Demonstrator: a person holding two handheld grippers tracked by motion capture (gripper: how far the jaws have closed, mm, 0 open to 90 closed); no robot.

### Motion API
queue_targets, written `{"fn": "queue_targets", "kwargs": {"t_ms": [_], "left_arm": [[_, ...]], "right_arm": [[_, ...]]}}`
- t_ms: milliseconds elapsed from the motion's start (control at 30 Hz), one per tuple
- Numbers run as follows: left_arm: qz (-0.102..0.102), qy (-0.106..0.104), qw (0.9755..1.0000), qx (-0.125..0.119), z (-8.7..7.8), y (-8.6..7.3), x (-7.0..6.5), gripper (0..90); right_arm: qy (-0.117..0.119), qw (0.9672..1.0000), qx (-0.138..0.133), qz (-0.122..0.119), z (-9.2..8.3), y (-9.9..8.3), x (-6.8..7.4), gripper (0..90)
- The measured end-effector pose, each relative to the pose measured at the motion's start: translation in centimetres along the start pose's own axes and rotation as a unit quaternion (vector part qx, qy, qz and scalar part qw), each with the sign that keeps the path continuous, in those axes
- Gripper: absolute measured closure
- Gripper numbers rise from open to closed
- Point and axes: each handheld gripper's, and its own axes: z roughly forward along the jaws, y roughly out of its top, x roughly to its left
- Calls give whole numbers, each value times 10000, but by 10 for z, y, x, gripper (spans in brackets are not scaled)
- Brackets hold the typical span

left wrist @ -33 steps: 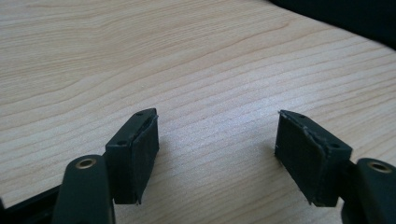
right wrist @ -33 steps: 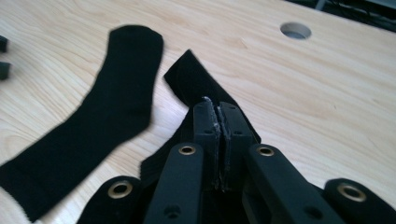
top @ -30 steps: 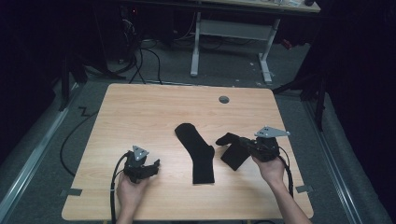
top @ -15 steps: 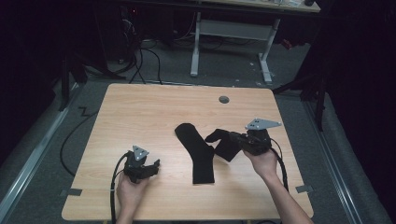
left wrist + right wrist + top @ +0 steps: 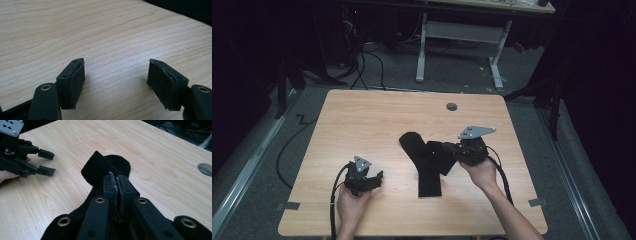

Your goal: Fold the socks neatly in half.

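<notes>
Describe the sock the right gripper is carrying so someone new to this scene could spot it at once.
Start at the light wooden table and look right of centre, where two black socks meet. The longer sock lies flat, pointing toward the person. The held sock is the shorter-looking one, partly over the flat one, and it alone is pinched in the shut jaws of the right gripper.

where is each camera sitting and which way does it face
High view: above the person's side, looking forward and down on the table; both forearms, left gripper, right gripper clamping one sock over the flat sock.
Left gripper view: on the left gripper, facing bare tabletop between open jaws.
Right gripper view: on the right gripper, facing along its shut jaws, sock hanging.
Shared: high and right gripper views both show the left gripper.
</notes>
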Motion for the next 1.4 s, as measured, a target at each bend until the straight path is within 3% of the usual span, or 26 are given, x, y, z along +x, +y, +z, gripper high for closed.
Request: {"fn": "queue_targets", "kwargs": {"t_ms": [533,1033,1400], "left_arm": [[-12,-14,10000,-5,0,0,0,306],[-17,-18,10000,-7,0,0,0,305],[-16,-17,10000,-6,0,0,0,305]], "right_arm": [[125,9993,271,-206,49,18,10,867],[247,9972,705,52,90,-2,4,847],[123,9941,1075,75,115,-19,6,803]]}}
